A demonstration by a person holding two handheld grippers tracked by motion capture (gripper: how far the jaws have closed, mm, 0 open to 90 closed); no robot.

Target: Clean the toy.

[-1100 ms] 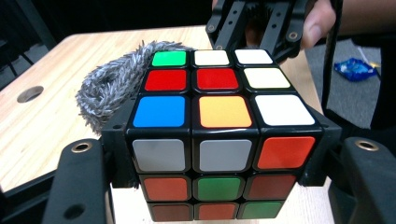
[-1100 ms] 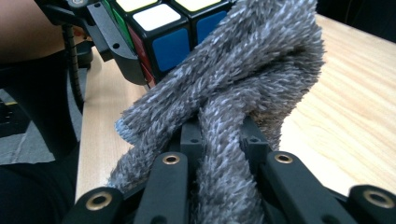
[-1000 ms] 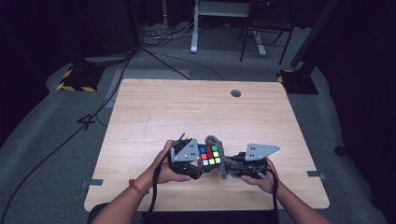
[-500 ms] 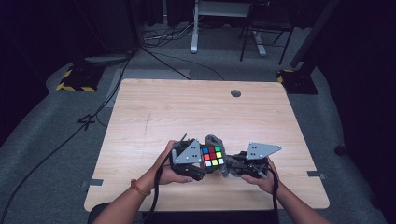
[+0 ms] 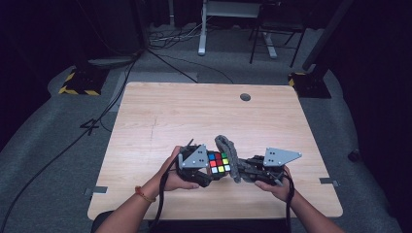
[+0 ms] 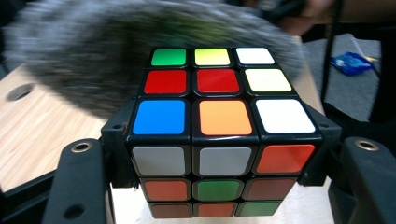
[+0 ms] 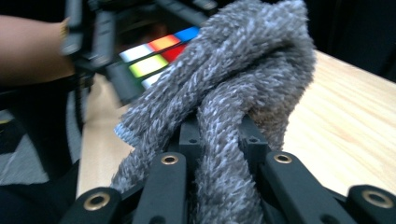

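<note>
A scrambled puzzle cube (image 5: 219,163) (image 6: 219,121) with coloured stickers is held just above the table's near part, with my left gripper (image 5: 214,170) shut on its two sides. My right gripper (image 5: 239,169) is shut on a bunched grey fuzzy cloth (image 5: 229,154) (image 7: 233,93). The cloth rests against the cube's right and far side. In the left gripper view the cloth (image 6: 102,60) is a blurred grey mass behind the cube. In the right gripper view the cube (image 7: 154,56) peeks out past the cloth at upper left.
The wooden table (image 5: 184,116) has a round cable hole (image 5: 245,97) at its far right. Beyond it, on grey floor, stand desk legs (image 5: 201,29), cables and yellow-black striped bases (image 5: 77,82). A small blue object (image 6: 350,63) lies on the floor.
The cloth has shifted slightly against the cube. Both hands stay in nearly the same place.
</note>
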